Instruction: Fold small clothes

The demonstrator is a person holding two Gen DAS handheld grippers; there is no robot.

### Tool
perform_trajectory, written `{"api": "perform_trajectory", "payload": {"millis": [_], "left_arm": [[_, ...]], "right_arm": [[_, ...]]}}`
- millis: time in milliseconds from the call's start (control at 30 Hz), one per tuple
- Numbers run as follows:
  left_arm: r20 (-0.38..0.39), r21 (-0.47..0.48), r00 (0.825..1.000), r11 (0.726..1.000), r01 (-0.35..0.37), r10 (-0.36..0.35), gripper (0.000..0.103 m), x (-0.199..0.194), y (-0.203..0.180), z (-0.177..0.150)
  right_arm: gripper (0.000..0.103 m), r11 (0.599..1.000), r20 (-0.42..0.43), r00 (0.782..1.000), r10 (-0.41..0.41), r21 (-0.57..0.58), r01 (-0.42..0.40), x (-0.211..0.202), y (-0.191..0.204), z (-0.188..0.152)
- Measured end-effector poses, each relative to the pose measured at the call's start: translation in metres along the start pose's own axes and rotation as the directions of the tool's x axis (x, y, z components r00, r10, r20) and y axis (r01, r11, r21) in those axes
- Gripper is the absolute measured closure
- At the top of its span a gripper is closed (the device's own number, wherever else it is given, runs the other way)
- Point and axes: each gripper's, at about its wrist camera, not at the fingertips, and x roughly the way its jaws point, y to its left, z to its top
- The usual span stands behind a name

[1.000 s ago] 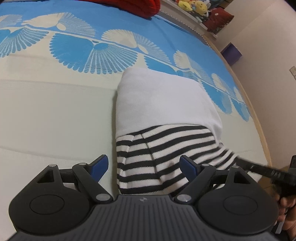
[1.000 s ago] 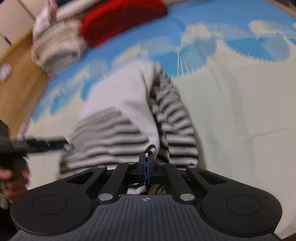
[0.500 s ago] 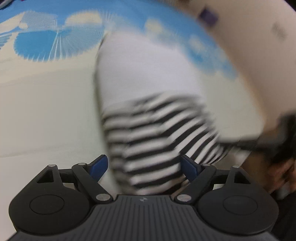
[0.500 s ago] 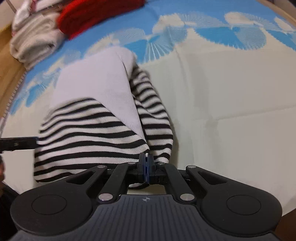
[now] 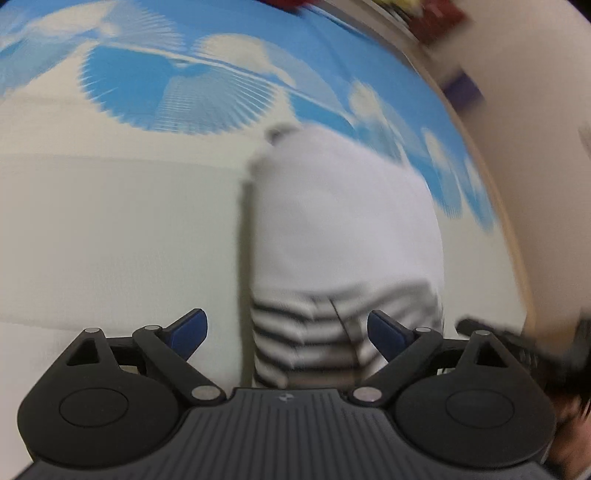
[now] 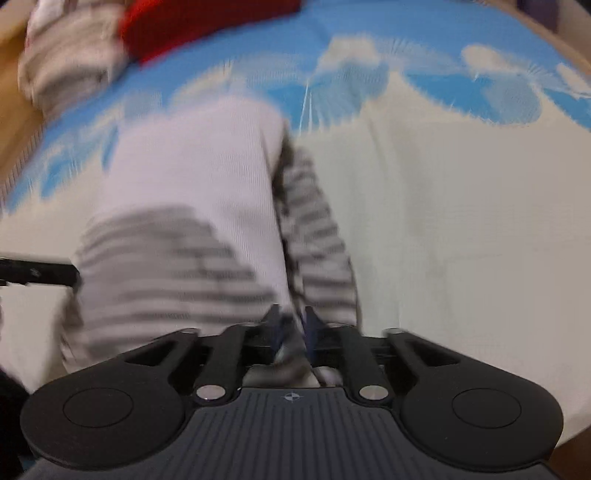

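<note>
A small garment [image 5: 343, 243], white with black-and-white striped parts, lies folded on the bed. It also shows in the right wrist view [image 6: 192, 192]. My left gripper [image 5: 287, 332] is open, its blue pads on either side of the striped near edge, holding nothing. My right gripper [image 6: 291, 325] has its jaws slightly parted around the garment's striped near edge, with cloth between the pads. The other gripper's black finger [image 6: 40, 273] shows at the left of the right wrist view. Both views are motion blurred.
The bed cover [image 5: 110, 236] is cream with a blue fan pattern. A red garment [image 6: 207, 22] and a pile of pale folded clothes [image 6: 70, 62] lie at the far left of the bed. A wooden bed edge [image 5: 513, 236] and wall are on the right.
My right gripper's jaws have parted slightly from fully shut on the striped edge. Both cameras have shifted, and the left gripper stays open.
</note>
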Motion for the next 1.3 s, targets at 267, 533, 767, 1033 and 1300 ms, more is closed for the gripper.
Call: {"api": "perform_trajectory", "payload": {"millis": [267, 533, 767, 1033, 1300], "left_arm": [[0.024, -0.205, 0.995, 0.974, 0.098, -0.095, 0.007, 0.022, 0.022, 0.023], [0.024, -0.248, 0.992, 0.961, 0.123, -0.121, 0.007, 0.063, 0.029, 0.033], [0.083, -0.138, 0.992, 0.985, 0.103, -0.092, 0.053, 0.069, 0.009, 0.045], [0.268, -0.001, 0.963, 1.0, 0.008, -0.007, 0.06, -0.01, 0.012, 0.091], [0.396, 0.006, 0.915, 0.997, -0.081, 0.072, 0.027, -0.088, 0.068, 0.108]], "right_arm": [[0.052, 0.993, 0.113, 0.994, 0.001, 0.117, -0.015, 0.025, 0.015, 0.04], [0.086, 0.964, 0.026, 0.996, -0.08, 0.257, 0.071, 0.068, 0.02, 0.054], [0.101, 0.961, 0.013, 0.993, -0.117, 0.252, 0.11, 0.074, 0.031, 0.058], [0.101, 0.973, 0.149, 0.987, -0.066, 0.228, 0.03, 0.065, 0.074, 0.076], [0.102, 0.987, 0.207, 0.978, 0.014, 0.157, -0.047, 0.088, 0.144, 0.108]]}}
